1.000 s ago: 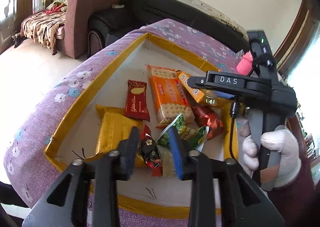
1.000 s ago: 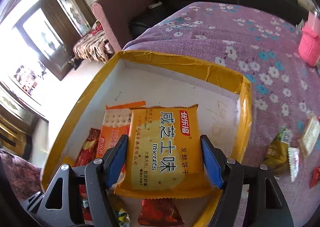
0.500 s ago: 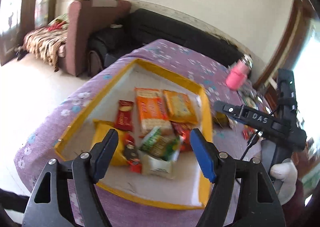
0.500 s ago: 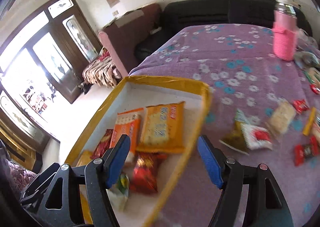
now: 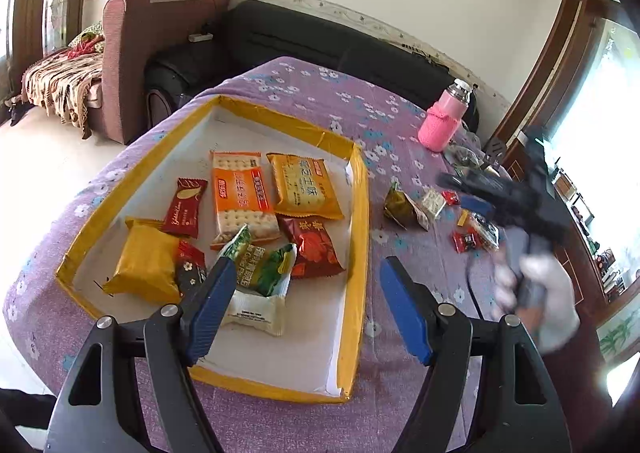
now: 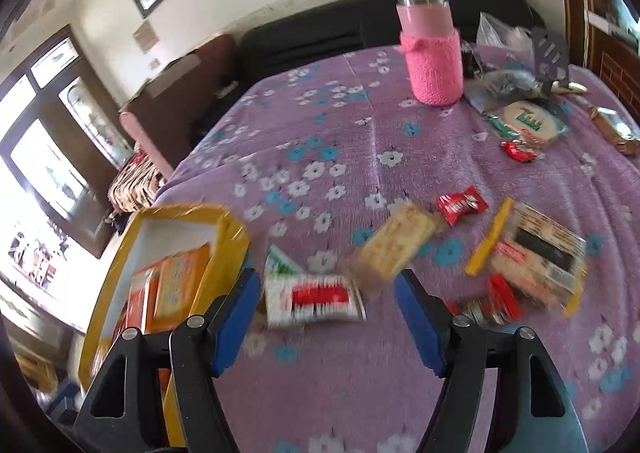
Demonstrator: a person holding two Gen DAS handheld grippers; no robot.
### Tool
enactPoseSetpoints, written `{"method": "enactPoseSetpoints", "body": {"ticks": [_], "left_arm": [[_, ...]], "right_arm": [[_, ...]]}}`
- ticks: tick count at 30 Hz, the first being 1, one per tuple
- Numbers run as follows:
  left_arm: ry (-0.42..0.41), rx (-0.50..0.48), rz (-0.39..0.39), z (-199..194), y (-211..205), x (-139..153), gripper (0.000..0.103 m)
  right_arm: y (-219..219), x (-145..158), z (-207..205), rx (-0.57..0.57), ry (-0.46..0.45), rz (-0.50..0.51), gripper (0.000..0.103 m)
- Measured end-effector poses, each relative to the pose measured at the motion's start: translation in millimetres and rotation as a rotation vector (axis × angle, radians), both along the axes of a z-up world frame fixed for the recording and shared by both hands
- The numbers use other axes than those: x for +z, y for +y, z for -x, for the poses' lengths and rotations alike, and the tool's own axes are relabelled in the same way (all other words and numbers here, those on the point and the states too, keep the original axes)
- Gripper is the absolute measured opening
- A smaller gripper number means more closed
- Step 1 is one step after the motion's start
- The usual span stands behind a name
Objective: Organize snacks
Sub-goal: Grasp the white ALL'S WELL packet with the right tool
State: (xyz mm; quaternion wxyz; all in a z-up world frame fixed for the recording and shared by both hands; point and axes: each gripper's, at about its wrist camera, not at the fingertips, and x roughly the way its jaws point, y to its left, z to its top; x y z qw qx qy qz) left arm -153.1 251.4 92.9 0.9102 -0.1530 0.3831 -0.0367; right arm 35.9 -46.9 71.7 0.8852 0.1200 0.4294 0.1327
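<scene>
A shallow box with yellow taped rim point(image 5: 358, 237) lies on the purple flowered cloth and holds several snack packs, among them an orange biscuit pack point(image 5: 304, 185) and a green pack point(image 5: 262, 265). My left gripper point(image 5: 304, 305) is open and empty above the box's near right corner. My right gripper point(image 6: 326, 317) is open and empty over loose snacks on the cloth: a white, red and green pack point(image 6: 312, 295) lies between its fingers, a tan cracker pack point(image 6: 396, 243) just beyond. The box also shows at the left of the right wrist view point(image 6: 228, 253).
A pink-sleeved bottle point(image 6: 430, 41) stands at the back of the table. More loose snacks point(image 6: 536, 257) and small red candies point(image 6: 460, 205) lie to the right. A black sofa point(image 5: 320, 41) and a maroon armchair point(image 5: 132, 37) stand behind the table.
My right gripper let go of the orange biscuit pack in the box and swung right over the loose snacks. My left gripper opened and pulled back and up from the box.
</scene>
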Motion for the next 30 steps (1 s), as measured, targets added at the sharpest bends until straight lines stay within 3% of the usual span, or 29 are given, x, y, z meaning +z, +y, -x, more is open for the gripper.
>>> {"method": "enactPoseSetpoints", "body": {"ticks": [5, 6, 7, 8, 9, 10, 15, 18, 20, 21, 22, 24, 27, 30], "left_arm": [[0.006, 0.008, -0.004, 2.9, 6.4, -1.2, 0.074], [0.008, 0.011, -0.005, 2.3, 8.4, -1.8, 0.074], [0.008, 0.015, -0.004, 1.7, 10.4, -2.5, 0.074], [0.008, 0.018, 0.001, 1.4, 12.6, -3.6, 0.074], [0.010, 0.019, 0.004, 0.3, 13.8, -4.9, 0.074], [0.017, 0.018, 0.009, -1.3, 14.7, -7.1, 0.074], [0.022, -0.024, 0.033, -5.6, 6.6, -13.3, 0.074], [0.026, -0.060, 0.034, -7.8, -6.6, -15.5, 0.074], [0.038, -0.079, 0.025, -10.2, -17.0, -18.2, 0.074], [0.045, -0.090, 0.017, -11.2, -22.5, -19.6, 0.074], [0.052, -0.102, 0.009, -12.5, -29.0, -20.8, 0.074], [0.060, -0.129, -0.003, -12.4, -42.9, -21.6, 0.074], [0.056, -0.156, -0.038, -8.6, -58.3, -18.1, 0.074], [0.046, -0.178, -0.088, -8.2, -70.2, -11.2, 0.074]], "right_arm": [[43.0, -26.8, -55.3, 0.030, 0.098, 0.109, 0.059], [51.0, -32.2, -59.3, 0.046, 0.114, 0.140, 0.047], [60.3, -39.3, -61.3, 0.077, 0.138, 0.167, 0.028], [64.3, -44.0, -61.1, 0.099, 0.152, 0.178, 0.020], [69.4, -51.9, -57.3, 0.138, 0.192, 0.200, 0.016], [70.9, -50.3, -47.9, 0.155, 0.167, 0.226, 0.015], [50.1, -51.3, 12.8, 0.279, 0.231, 0.264, 0.017], [21.3, -44.0, 45.5, 0.314, 0.243, 0.196, 0.019], [-6.3, -30.0, 60.6, 0.266, 0.180, 0.132, 0.032], [-21.8, -21.2, 68.5, 0.216, 0.116, 0.137, 0.046], [-28.3, -18.2, 70.1, 0.194, 0.084, 0.149, 0.056], [-38.3, -15.9, 71.8, 0.148, 0.040, 0.151, 0.059], [-28.9, -27.7, 62.6, 0.153, 0.052, 0.150, 0.059], [-10.1, -40.1, 41.8, 0.159, 0.042, 0.229, 0.058]]}}
